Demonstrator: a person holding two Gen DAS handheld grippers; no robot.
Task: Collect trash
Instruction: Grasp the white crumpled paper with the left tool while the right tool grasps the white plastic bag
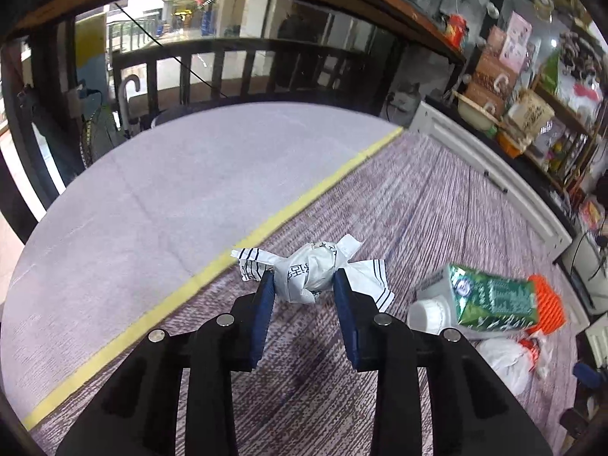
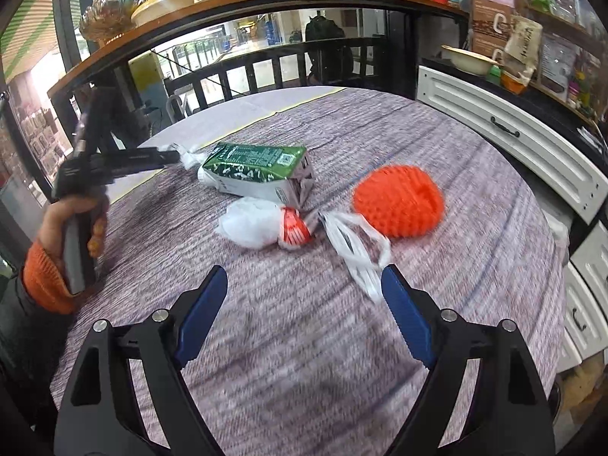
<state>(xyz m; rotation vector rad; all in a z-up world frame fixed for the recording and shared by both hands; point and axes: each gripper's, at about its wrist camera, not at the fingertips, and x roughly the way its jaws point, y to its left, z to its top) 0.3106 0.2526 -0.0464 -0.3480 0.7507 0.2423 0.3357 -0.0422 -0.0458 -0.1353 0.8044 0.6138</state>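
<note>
Left gripper pinching wrapper near tape; right gripper spread beside strip; carton lying flat.

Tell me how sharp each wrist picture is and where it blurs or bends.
Left wrist view: the white wrapper between the left gripper pads is crisp, the green carton at right is smeared, and the yellow tape line bows with the fisheye. Right wrist view: the cloth streaks with motion blur, the orange ball is soft, and the right gripper itself stays sharp.
</note>
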